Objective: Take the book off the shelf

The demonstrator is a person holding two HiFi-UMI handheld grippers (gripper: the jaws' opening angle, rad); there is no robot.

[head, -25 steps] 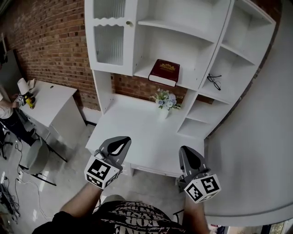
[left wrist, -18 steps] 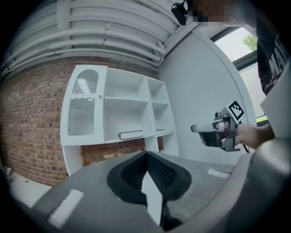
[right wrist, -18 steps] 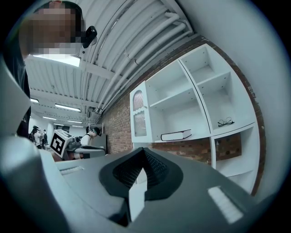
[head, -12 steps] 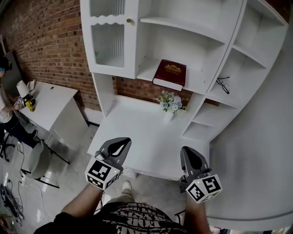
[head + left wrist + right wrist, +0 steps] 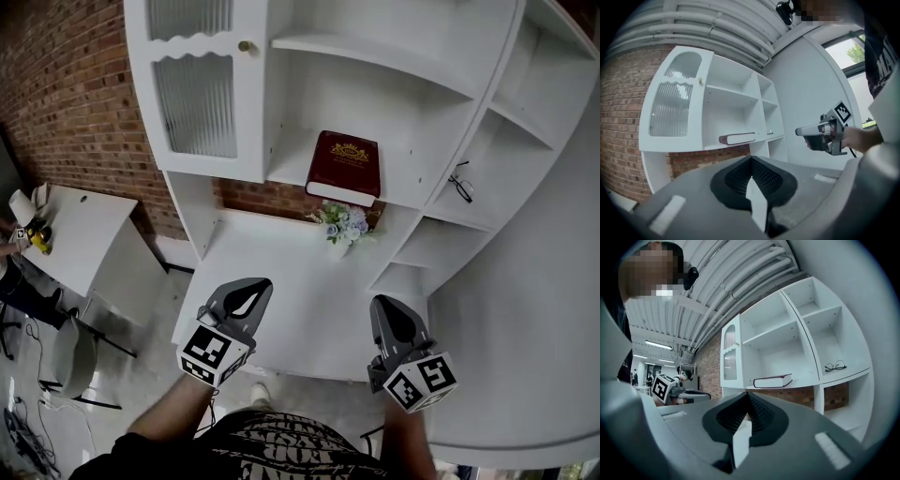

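Note:
A dark red book (image 5: 345,167) with a gold emblem lies flat on the middle shelf of the white shelf unit (image 5: 412,89). It also shows edge-on in the left gripper view (image 5: 737,138) and the right gripper view (image 5: 772,380). My left gripper (image 5: 246,296) and right gripper (image 5: 387,312) are held side by side over the desk's front edge, well short of the book and below it. Both point level at the shelves with jaws together and nothing between them. In the left gripper view the right gripper (image 5: 802,131) shows off to the side.
A small vase of flowers (image 5: 341,223) stands on the white desk top (image 5: 272,277) under the book's shelf. Glasses (image 5: 459,184) lie in a right-hand compartment. A ribbed glass cabinet door (image 5: 195,103) is at upper left, a curved white wall (image 5: 525,309) at right, a side table (image 5: 75,234) at left.
Both grippers have come forward together toward the shelf unit, which now looks nearer and larger. The book has not moved, and the jaws stay together.

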